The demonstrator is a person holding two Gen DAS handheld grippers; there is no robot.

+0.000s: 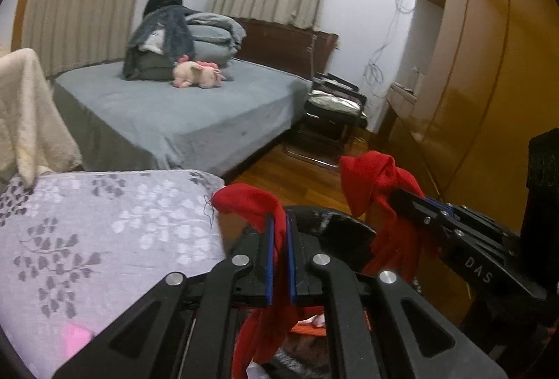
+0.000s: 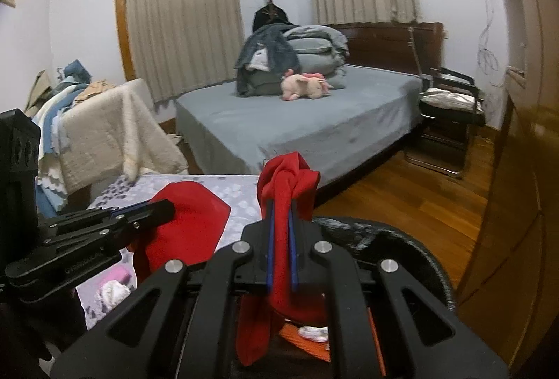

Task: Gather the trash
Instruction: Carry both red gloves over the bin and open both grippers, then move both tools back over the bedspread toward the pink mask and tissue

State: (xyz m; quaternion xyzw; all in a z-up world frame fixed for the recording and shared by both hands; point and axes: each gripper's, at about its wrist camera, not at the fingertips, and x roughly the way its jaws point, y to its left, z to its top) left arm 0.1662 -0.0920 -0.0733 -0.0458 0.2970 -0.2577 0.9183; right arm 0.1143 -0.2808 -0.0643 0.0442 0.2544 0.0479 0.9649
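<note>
My left gripper (image 1: 279,256) and right gripper (image 2: 281,253) each clamp a red bag handle (image 1: 251,204), lifting; tying and carrying remain, I judge.

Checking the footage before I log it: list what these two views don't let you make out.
- Lower part of the red bag: left wrist view, hidden behind the left gripper.
- Contents beneath the red bag: right wrist view, mostly blocked by the right gripper.
- Black round rim: both views, cut off by grippers.
- Pink thing on the patterned cover: blurred.
</note>
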